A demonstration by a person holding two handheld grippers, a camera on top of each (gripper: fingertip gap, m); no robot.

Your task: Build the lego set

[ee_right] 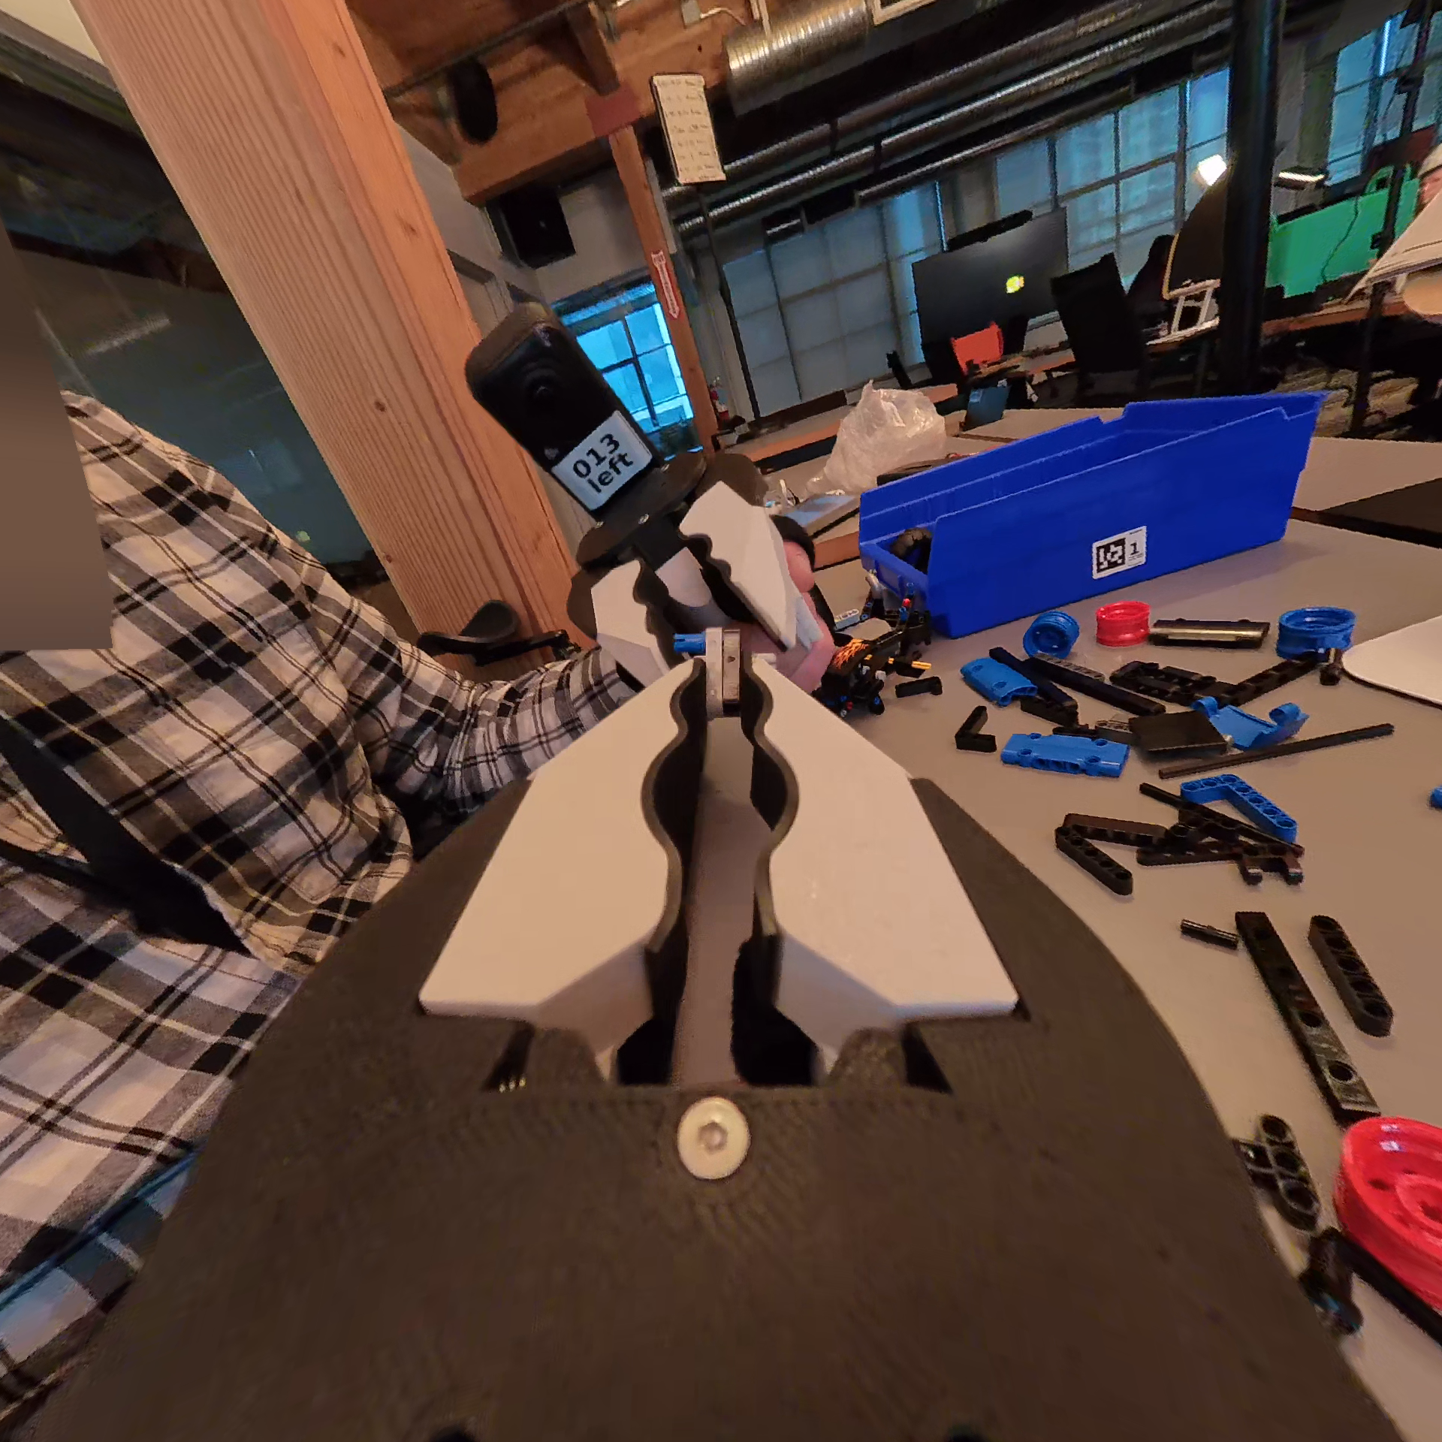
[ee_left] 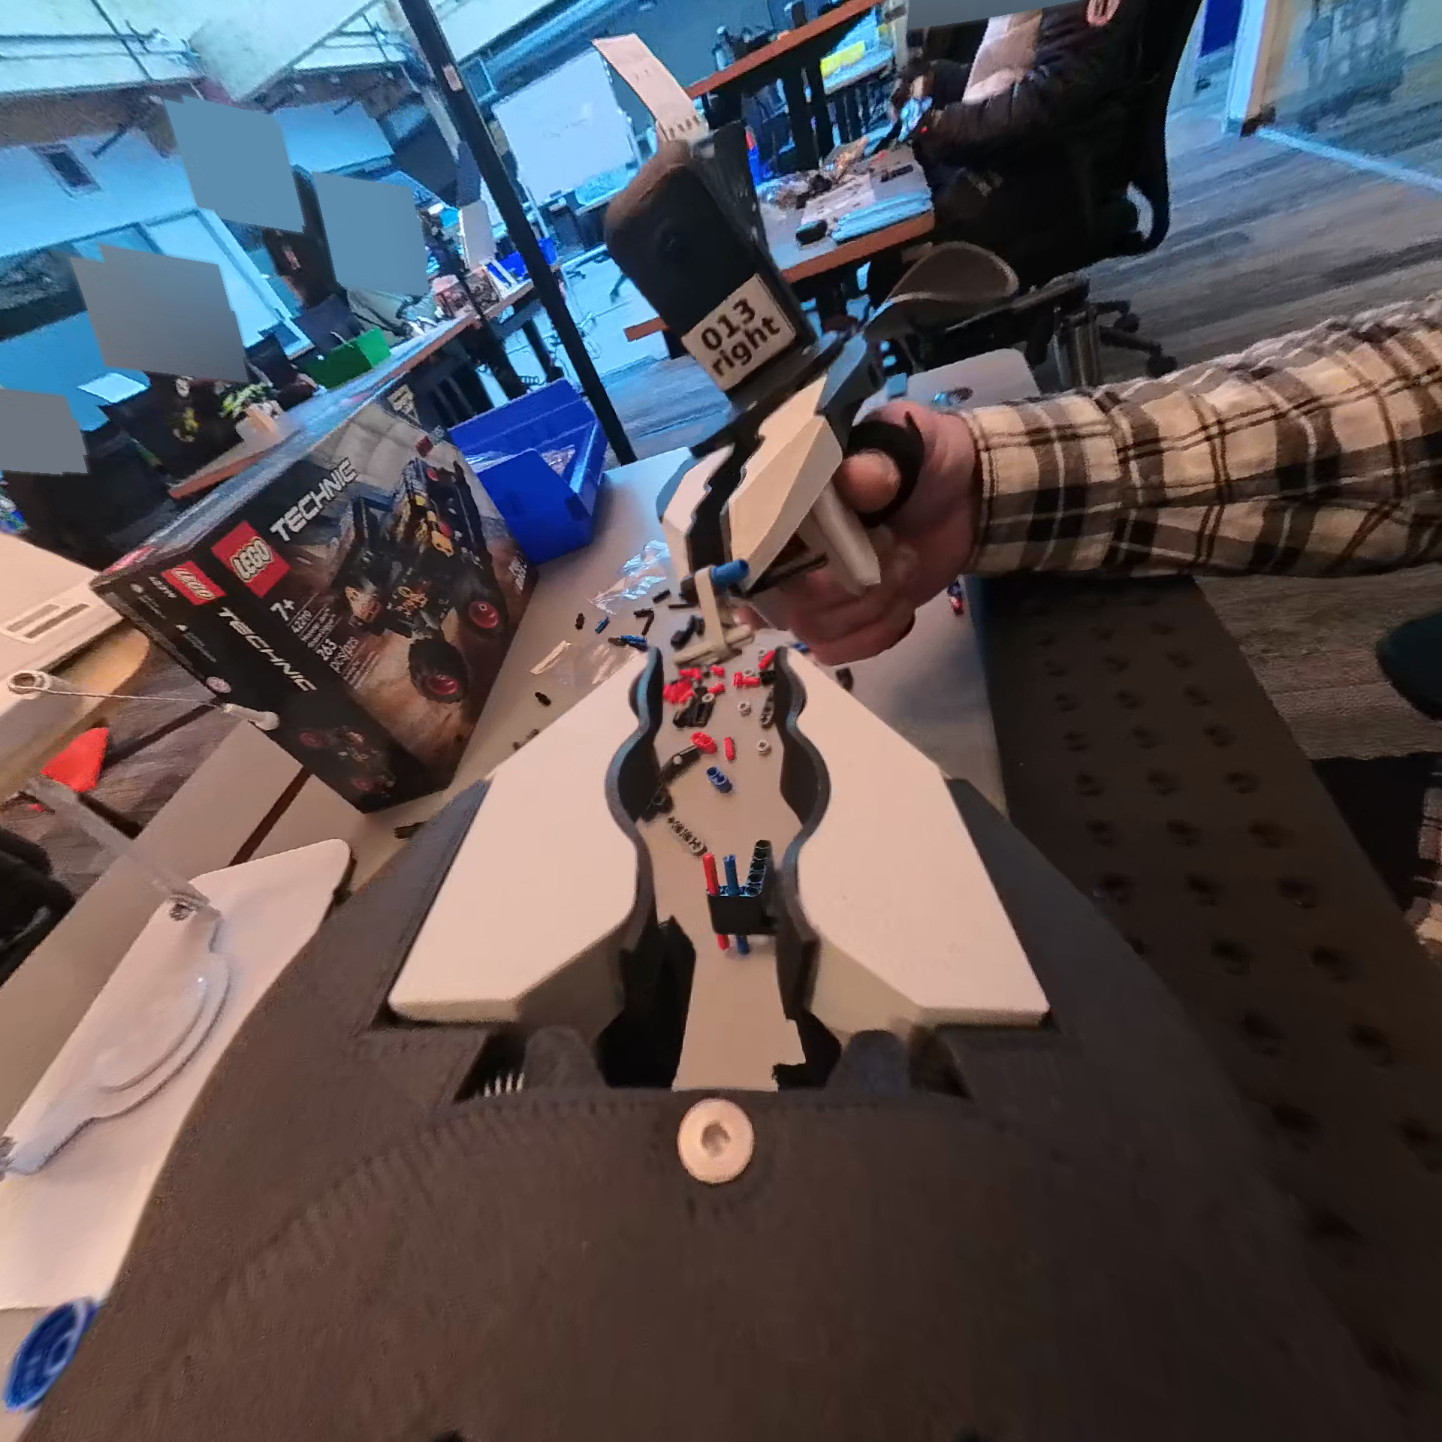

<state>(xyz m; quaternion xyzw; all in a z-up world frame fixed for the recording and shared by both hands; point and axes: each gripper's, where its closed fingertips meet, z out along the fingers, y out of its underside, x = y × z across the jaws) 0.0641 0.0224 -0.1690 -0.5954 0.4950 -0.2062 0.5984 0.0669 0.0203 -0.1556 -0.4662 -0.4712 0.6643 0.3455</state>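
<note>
Right gripper (ee_right: pixel 722 679) fingers closed on a grey beam (ee_left: pixel 714 616) carrying a blue pin (ee_left: pixel 729 571), held above the table (ee_left: pixel 921 694). Left gripper (ee_left: pixel 714 679) fingers narrow, holding nothing visible, just below the beam. Risk: off-axis push pivots the beam out of its tip-only grip.

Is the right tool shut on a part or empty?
Shut on a part: the right tool pinches a grey beam carrying a blue pin.
</note>
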